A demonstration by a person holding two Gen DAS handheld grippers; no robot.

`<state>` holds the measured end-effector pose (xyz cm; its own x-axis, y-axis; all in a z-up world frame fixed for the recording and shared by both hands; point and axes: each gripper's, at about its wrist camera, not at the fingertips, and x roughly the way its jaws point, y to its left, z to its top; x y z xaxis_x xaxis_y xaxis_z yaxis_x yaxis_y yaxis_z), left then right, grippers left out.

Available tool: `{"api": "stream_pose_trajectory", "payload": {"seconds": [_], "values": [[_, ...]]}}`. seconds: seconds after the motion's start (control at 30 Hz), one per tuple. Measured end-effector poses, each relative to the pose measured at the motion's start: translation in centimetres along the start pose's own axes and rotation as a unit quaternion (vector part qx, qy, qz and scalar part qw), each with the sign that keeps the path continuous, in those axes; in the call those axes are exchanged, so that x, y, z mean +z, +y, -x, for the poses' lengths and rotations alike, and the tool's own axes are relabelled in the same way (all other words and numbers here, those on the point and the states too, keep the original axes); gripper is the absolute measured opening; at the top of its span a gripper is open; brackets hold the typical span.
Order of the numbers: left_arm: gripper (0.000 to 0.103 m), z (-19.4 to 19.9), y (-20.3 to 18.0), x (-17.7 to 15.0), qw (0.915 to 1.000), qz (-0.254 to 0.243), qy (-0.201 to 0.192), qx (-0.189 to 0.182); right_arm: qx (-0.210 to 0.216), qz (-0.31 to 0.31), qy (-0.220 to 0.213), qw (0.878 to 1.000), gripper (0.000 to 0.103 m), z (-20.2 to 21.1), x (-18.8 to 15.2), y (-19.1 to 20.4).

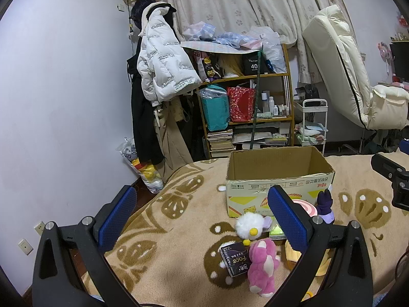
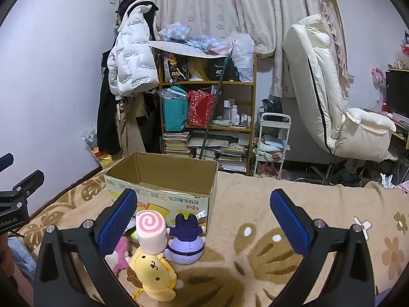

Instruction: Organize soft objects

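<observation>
Two blue-padded fingers of our left claw (image 1: pixel 202 215) stand wide apart in the left wrist view, and nothing is held between them. We see a brown open cardboard box (image 1: pixel 278 176) sitting on the tan fuzzy blanket with brown flower shapes (image 1: pixel 166 255). The soft toys lie in a small heap just in front of the box. A fluffy white round toy with a yellow beak (image 1: pixel 249 225) is nearest the box. A pink bear plush (image 1: pixel 263 266) lies below it, touching a small black packet with the word Face (image 1: pixel 234 258). A purple plush with dark ears (image 1: pixel 324 207) stands by the box corner. At the right edge we see part of our right claw (image 1: pixel 391 179).

In the right wrist view, the right claw (image 2: pixel 204 217) is also wide open and holds nothing. The same box (image 2: pixel 163 179) sits ahead and a little to the left. In front of it a yellow dog plush (image 2: pixel 153 271) lies on the blanket (image 2: pixel 255 255). A pink and white swirl roll cushion (image 2: pixel 150 232) rests on top of the dog. The purple plush (image 2: pixel 185 243) stands just beside them, with its back to us. A bit of the pink bear (image 2: pixel 120 253) peeks out behind the left finger.
</observation>
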<state>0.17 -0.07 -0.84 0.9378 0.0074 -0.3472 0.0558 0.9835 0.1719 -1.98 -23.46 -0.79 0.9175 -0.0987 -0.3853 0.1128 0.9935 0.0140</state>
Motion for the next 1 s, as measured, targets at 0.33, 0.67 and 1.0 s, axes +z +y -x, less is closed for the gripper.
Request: {"api": "stream_pose_trajectory", "payload": {"seconds": [0.33, 0.67, 1.0], "values": [[0.101, -0.17, 0.03, -0.07, 1.0000, -0.001, 0.000, 0.000, 0.001, -0.001, 0.001, 1.000, 0.103, 0.11, -0.02, -0.10], [0.101, -0.23, 0.06, -0.18, 1.0000, -0.001, 0.000, 0.002, -0.003, 0.003, 0.009, 1.000, 0.103, -0.05, 0.13, 0.40], [0.101, -0.16, -0.02, -0.21, 1.0000, -0.002, 0.000, 0.003, 0.004, -0.014, -0.032, 0.999, 0.103, 0.27, -0.18, 0.19]]}}
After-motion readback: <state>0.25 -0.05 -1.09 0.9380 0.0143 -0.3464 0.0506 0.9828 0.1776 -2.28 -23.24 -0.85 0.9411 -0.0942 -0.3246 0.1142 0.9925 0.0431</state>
